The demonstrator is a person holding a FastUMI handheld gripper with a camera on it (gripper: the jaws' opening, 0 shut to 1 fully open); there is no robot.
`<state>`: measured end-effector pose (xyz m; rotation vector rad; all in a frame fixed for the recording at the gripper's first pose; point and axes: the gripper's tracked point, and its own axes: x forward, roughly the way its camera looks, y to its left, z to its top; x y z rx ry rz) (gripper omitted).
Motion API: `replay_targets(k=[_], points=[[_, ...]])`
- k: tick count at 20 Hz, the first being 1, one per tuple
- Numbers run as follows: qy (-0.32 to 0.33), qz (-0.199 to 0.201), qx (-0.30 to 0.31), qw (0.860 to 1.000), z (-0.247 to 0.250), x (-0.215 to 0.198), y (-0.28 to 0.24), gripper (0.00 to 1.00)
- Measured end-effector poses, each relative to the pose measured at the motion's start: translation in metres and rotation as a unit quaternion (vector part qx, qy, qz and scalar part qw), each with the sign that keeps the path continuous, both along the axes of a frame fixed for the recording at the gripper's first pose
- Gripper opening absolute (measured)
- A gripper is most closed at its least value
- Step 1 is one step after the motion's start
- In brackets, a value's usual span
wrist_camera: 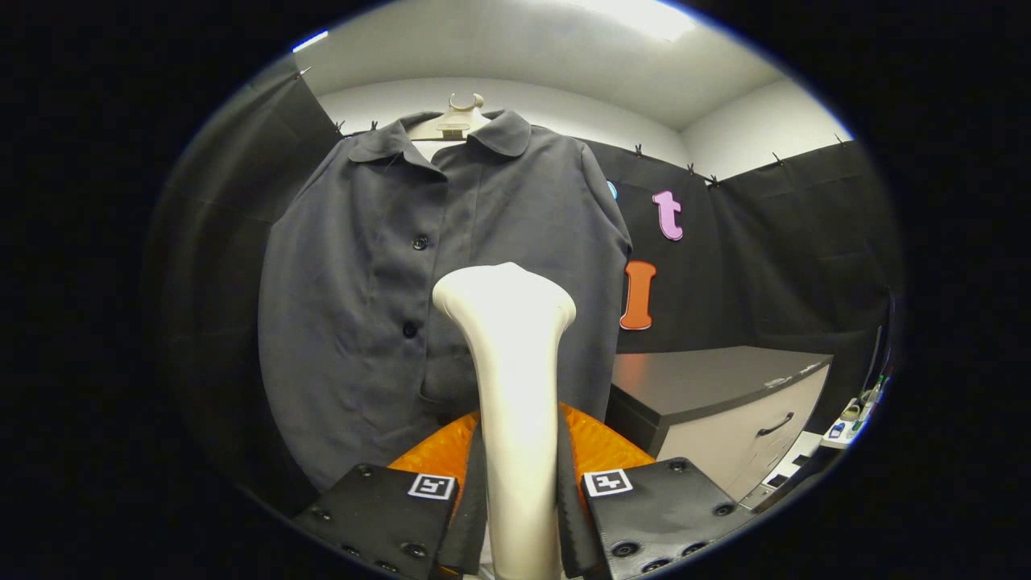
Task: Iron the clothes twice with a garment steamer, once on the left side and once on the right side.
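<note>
The gripper [519, 507] has its two black fingers [660, 503] closed in tight on the garment steamer [515, 387], one pad pressing each side of the cream handle, so the tool is firmly held between them. The steamer rises straight up from the fingers toward twelve o'clock, its handle widening into a rounded, flared head that points away at the clothing. Right behind the handle, low down between the fingers, an orange dome-shaped thing [596, 447] peeks out on both sides; what it is, I cannot tell. Just beyond the steamer head hangs the dark grey shirt [362, 306], buttoned down the front, collar spread at the top, draped on a pale hanger [459, 117] whose hook sits at twelve o'clock. The head sits in front of the shirt's lower middle, a little toward the three o'clock side of the button line; whether it touches the fabric, I cannot tell. Off toward three to four o'clock stands a cabinet [741, 411] with a dark top and a light drawer front with a curved handle. Past it, at about four o'clock, a few small items lie on a pale surface, too small to make out.
</note>
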<state>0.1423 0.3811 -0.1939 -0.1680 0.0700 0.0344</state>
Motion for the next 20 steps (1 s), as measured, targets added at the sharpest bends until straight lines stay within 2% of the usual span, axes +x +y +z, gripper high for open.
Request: replay_targets(k=[11,20], points=[[-0.069,0.051,0.023,0.996,0.083,0.020,0.048,0.44],[-0.077,0.100,0.026,0.992,0.104,0.031,0.096,0.44]])
